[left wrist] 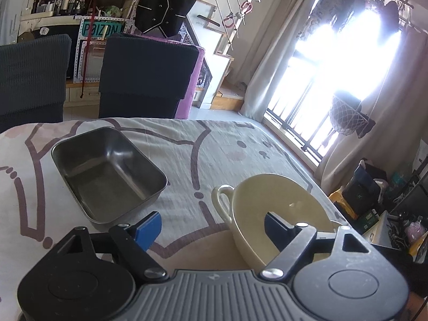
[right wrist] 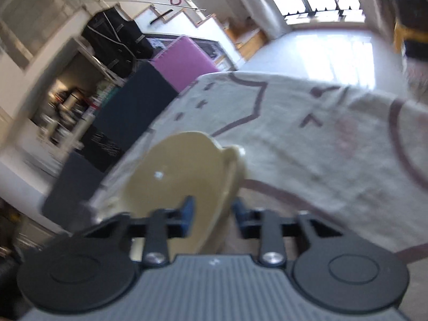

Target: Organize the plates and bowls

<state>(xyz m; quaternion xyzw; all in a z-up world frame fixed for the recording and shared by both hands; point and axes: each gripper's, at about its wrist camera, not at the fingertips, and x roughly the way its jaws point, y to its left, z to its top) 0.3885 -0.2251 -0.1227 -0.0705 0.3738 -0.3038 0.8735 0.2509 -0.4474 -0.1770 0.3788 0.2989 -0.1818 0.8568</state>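
A cream bowl (left wrist: 281,206) with a loop handle stands tilted on its side over the patterned tablecloth (left wrist: 227,147). In the right wrist view, which is blurred, my right gripper (right wrist: 212,210) is shut on the near rim of that cream bowl (right wrist: 165,176), one blue pad inside and one outside. My left gripper (left wrist: 211,227) is open wide. Its right finger is in front of the bowl's hollow and its left finger is outside, neither pad touching. An empty rectangular steel tray (left wrist: 107,176) rests on the cloth to the left of the bowl.
Two dark chairs (left wrist: 144,75) stand along the table's far side, with a pink panel behind one. Beyond the table's right edge, under a bright window (left wrist: 347,67), the floor is cluttered with bags. The cloth (right wrist: 294,133) beyond the bowl is bare.
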